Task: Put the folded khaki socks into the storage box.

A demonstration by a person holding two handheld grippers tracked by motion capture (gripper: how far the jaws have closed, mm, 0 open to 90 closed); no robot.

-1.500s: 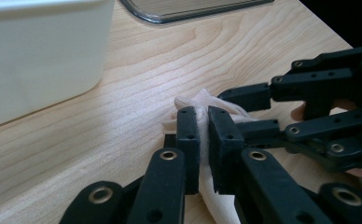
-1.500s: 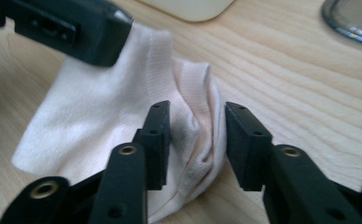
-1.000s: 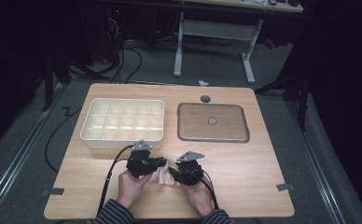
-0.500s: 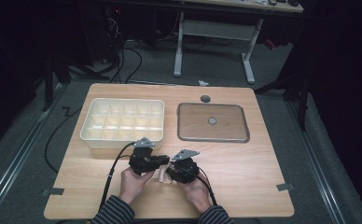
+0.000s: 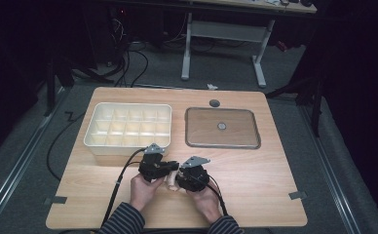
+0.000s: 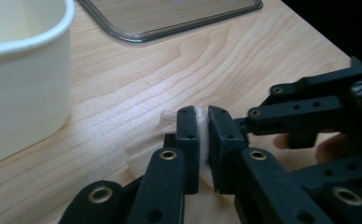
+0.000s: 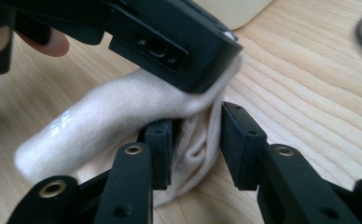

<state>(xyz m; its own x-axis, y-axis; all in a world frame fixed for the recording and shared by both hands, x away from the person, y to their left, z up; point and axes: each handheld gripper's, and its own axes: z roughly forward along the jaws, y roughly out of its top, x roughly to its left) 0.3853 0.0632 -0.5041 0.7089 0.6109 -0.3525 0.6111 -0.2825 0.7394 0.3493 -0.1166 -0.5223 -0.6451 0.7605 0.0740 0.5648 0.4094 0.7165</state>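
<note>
A cream knitted cloth [image 5: 170, 182], like a small sock, lies on the wooden table [image 5: 255, 170] near its front edge between both hands. My left gripper [image 5: 171, 169] reaches in from the left. In the left gripper view it [image 6: 203, 135] is shut on a thin fold of the cloth [image 6: 142, 156]. From the right comes my right gripper [image 5: 178, 181]. In the right gripper view its jaws [image 7: 195, 140] stand around a bunched fold of the cloth [image 7: 109, 112] and have just been opening, so the fold sits loosely between them. The left gripper's finger [image 7: 170, 42] lies over the cloth.
A white compartment tray [image 5: 128, 146] stands at the back left, close behind the left gripper. A flat grey metal tray [image 5: 197, 127] lies at the back right, with a small black disc [image 5: 215, 103] beyond it. Bare wood stretches to the right of the hands.
The two grippers have drawn slightly closer together over the cloth. The trays have not moved.
</note>
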